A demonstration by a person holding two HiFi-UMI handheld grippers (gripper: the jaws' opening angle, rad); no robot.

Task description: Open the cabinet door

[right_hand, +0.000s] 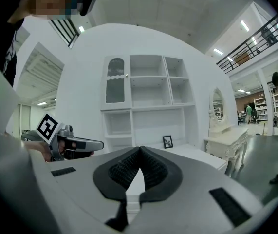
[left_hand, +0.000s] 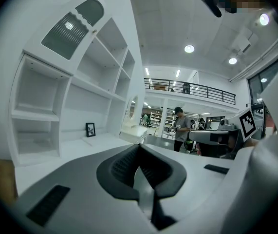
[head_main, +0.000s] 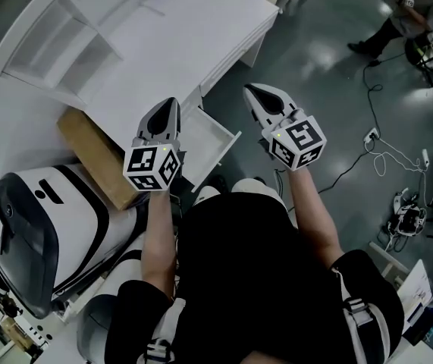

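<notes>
Background: large lit hall with a mezzanine rail, people well off. The white worktop [head_main: 178, 29] carries a shelf hutch along its back edge. The arched cabinet door [right_hand: 115, 81], ribbed glass, sits in the hutch's top-left bay. It lies shut, flush with its frame. A small knob [right_hand: 126, 75] sits at its right edge, so I judge the hinges to be on the left. A drawer [head_main: 212, 144] stands pulled out of the worktop's front edge.

Your left hand-held gripper [head_main: 172, 101] has its jaws together on nothing. Your right hand-held gripper [head_main: 251, 89] is likewise closed and empty. Both hang by the front edge, well short of the door. That fits a reach going in or hands drawn back; cannot tell which.

If you go for the knob:
- Part the jaws before arriving.
- Come in level and square to the door face.
- Pinch the knob only.
- Pull along the door's arc, not straight back.
- Mind the drawer and the picture frame [right_hand: 167, 141] below.
</notes>
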